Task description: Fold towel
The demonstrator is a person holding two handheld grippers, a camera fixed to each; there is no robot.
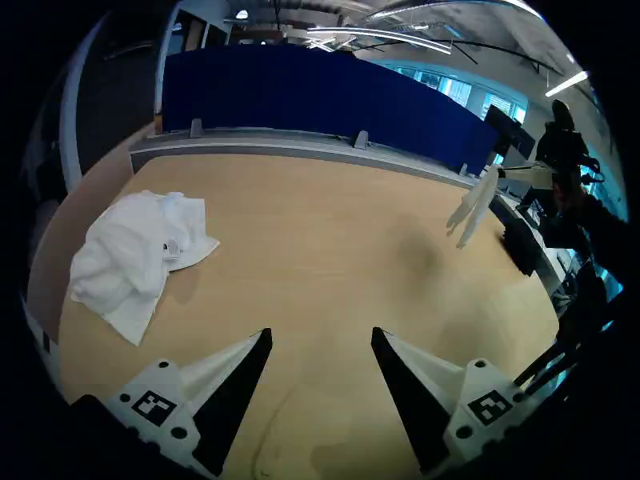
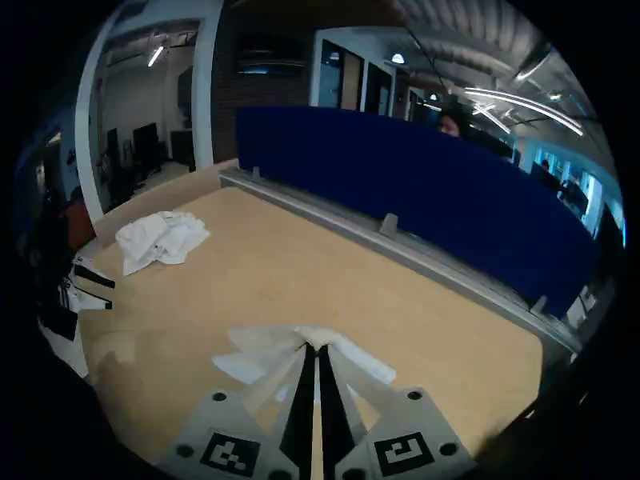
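A crumpled white towel (image 1: 136,248) lies on the wooden table (image 1: 320,240) at the left, ahead of my left gripper (image 1: 321,334), which is open with nothing between its fingers. In the right gripper view the same heap (image 2: 160,236) sits far off to the left. My right gripper (image 2: 318,350) is shut on a second white cloth (image 2: 268,344) that spreads to both sides of the fingertips. In the left gripper view that cloth (image 1: 474,206) hangs above the table at the right, held from above by the right gripper (image 1: 552,172).
A blue divider (image 1: 320,96) on a grey rail (image 1: 280,146) runs along the table's far edge (image 2: 416,188). A dark figure and office equipment (image 1: 564,152) stand at the right. The left gripper (image 2: 88,288) shows at the table's left edge.
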